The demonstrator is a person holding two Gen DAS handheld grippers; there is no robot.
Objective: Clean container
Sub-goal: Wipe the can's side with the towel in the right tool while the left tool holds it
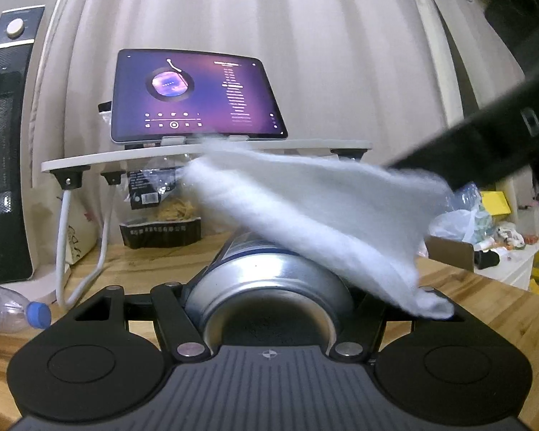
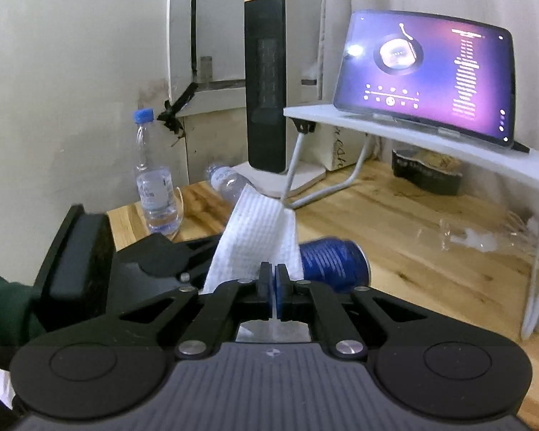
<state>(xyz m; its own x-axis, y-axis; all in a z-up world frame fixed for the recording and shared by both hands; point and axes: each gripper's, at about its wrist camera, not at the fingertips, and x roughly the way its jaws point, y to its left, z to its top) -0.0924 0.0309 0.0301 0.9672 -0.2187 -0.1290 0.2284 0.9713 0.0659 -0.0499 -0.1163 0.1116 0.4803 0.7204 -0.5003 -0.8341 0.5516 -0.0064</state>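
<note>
At the bottom centre of the frame the left gripper (image 1: 269, 309) clamped a blue-and-silver metal can (image 1: 266, 283) lying lengthwise above the wooden table (image 2: 395, 222), while the right gripper (image 2: 273, 276), fingers pinched shut, dragged a white textured wipe (image 2: 255, 233) across it.

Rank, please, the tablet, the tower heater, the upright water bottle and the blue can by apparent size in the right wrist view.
1. tablet and tower heater: too alike to rank.
2. upright water bottle and blue can: similar; the can is partly hidden and nearer, so unsure.
</note>
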